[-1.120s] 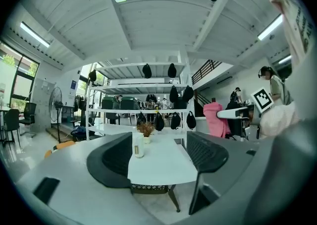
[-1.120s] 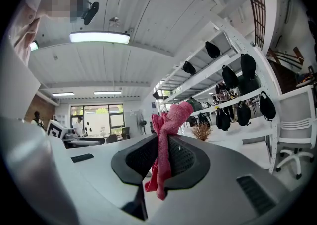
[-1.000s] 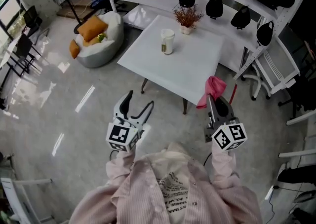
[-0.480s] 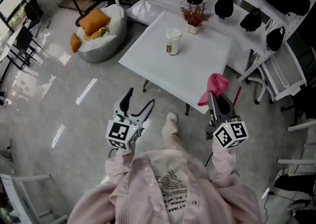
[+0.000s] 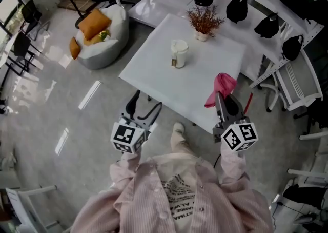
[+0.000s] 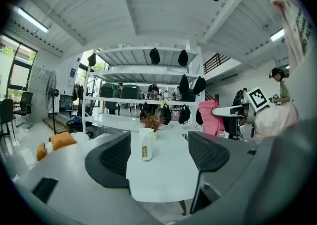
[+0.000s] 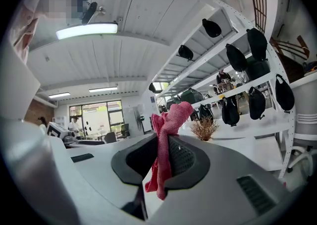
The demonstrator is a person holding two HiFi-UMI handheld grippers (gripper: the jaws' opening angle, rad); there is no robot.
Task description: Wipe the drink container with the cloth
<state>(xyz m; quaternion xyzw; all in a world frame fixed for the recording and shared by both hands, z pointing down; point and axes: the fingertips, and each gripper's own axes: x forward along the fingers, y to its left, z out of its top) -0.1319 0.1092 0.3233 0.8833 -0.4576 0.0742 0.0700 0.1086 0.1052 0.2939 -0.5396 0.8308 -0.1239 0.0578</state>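
Stepped in closer, so the table [image 5: 205, 73] now sits nearer in the head view, with the drink container [image 5: 178, 54] upright on it, well apart from both grippers. Left gripper [image 5: 146, 102] is wide open and empty; its own view frames the container between the jaws. Right gripper [image 5: 225, 99] view shows the jaws pinched on the pink cloth [image 5: 221, 85].

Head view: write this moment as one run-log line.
phase: pre-wipe | left hand-held gripper: open, empty | right hand-held gripper: shut on pink cloth | drink container: upright on table, untouched
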